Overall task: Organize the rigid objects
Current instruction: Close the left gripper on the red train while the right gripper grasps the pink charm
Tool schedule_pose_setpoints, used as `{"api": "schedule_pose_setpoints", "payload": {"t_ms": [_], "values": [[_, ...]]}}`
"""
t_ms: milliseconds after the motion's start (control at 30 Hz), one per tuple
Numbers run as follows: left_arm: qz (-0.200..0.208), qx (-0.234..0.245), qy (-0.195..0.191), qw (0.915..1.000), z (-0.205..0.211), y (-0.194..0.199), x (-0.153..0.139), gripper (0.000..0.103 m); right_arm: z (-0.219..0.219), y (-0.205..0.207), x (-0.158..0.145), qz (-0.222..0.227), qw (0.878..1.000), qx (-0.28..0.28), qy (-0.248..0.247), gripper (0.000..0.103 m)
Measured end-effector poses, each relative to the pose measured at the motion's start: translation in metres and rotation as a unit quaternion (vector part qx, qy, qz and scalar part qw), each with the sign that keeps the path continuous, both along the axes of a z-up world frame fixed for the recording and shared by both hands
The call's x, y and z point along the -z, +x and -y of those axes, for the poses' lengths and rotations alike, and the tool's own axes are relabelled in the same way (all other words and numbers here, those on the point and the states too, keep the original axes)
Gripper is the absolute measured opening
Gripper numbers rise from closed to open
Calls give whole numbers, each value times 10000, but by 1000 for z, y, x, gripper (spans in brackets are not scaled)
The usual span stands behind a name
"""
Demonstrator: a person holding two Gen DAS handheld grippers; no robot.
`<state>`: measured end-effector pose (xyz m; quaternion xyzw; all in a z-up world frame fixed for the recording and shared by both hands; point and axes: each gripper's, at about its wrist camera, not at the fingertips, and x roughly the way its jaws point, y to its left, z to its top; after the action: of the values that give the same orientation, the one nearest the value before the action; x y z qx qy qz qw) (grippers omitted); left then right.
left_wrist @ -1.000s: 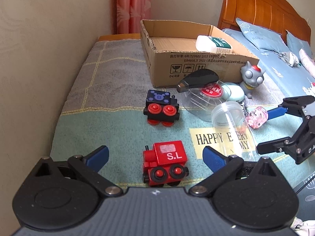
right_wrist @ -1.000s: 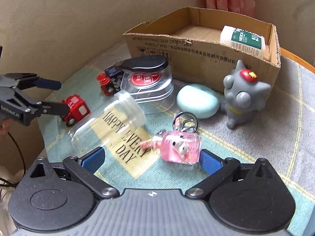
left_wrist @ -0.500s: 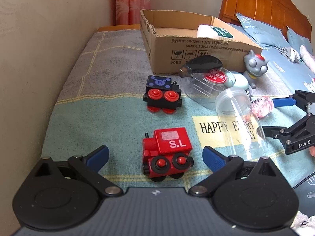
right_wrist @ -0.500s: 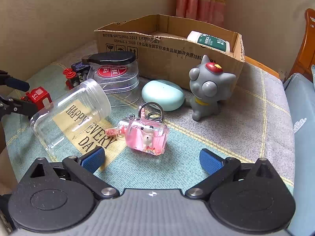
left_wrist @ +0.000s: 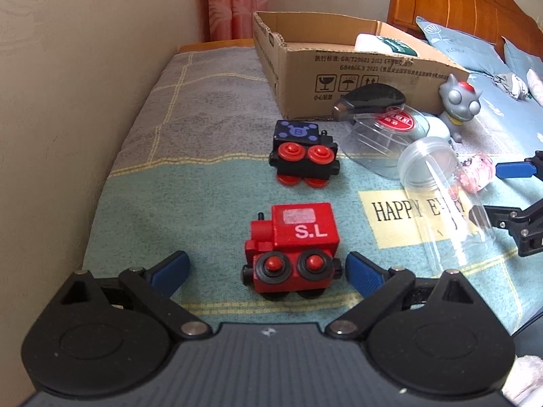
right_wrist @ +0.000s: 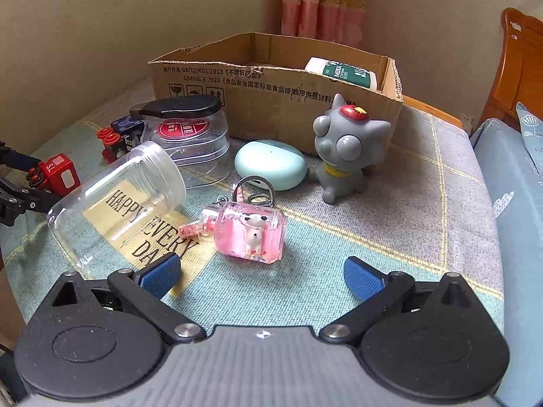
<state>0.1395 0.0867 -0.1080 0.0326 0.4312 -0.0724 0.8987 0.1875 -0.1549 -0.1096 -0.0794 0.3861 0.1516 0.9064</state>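
Note:
My left gripper (left_wrist: 266, 269) is open, its blue pads on either side of a red toy train (left_wrist: 292, 247) marked S.L, not touching it. A black toy train (left_wrist: 302, 152) lies on its side just beyond. My right gripper (right_wrist: 261, 273) is open and empty, just short of a pink bottle keychain (right_wrist: 249, 230). A clear jar (right_wrist: 115, 200) lies on its side to the left. A cardboard box (right_wrist: 271, 91) at the back holds a white and green bottle (right_wrist: 342, 73).
A grey big-eyed figurine (right_wrist: 342, 147), a mint oval case (right_wrist: 269, 164) and a clear tub with a black lid (right_wrist: 190, 135) stand in front of the box. A wall runs along the left. A wooden bed headboard (left_wrist: 458, 3) and blue pillows are on the right.
My left gripper has moved forward so the red train now sits between its pads. My right gripper has swung and closed in on the pink keychain.

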Motion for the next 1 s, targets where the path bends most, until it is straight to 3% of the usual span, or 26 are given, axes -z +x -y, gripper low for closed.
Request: {"api": "schedule_pose_setpoints", "payload": {"t_ms": [100, 233, 367, 567, 667, 800, 1000], "values": [[86, 79, 62, 9999, 6, -1, -3, 88, -2, -1, -3, -26, 10000, 78, -2, 103], [113, 62, 112, 9999, 8, -1, -5, 83, -6, -1, -10, 96, 9999, 48, 69, 88], [105, 40, 49, 9999, 9, -1, -8, 73, -11, 1, -14, 156, 9998, 34, 149, 80], [80, 89, -43, 9999, 13, 0, -10, 67, -15, 11, -11, 56, 9998, 151, 130, 64], [76, 96, 11, 9999, 16, 2, -8, 67, -15, 11, -11, 40, 9998, 169, 134, 61], [42, 105, -16, 9999, 17, 4, -8, 54, -17, 11, -13, 8, 9999, 164, 50, 57], [-40, 155, -35, 9999, 15, 4, -10, 54, -13, 10, -21, -74, 9999, 104, 13, 56]]}}
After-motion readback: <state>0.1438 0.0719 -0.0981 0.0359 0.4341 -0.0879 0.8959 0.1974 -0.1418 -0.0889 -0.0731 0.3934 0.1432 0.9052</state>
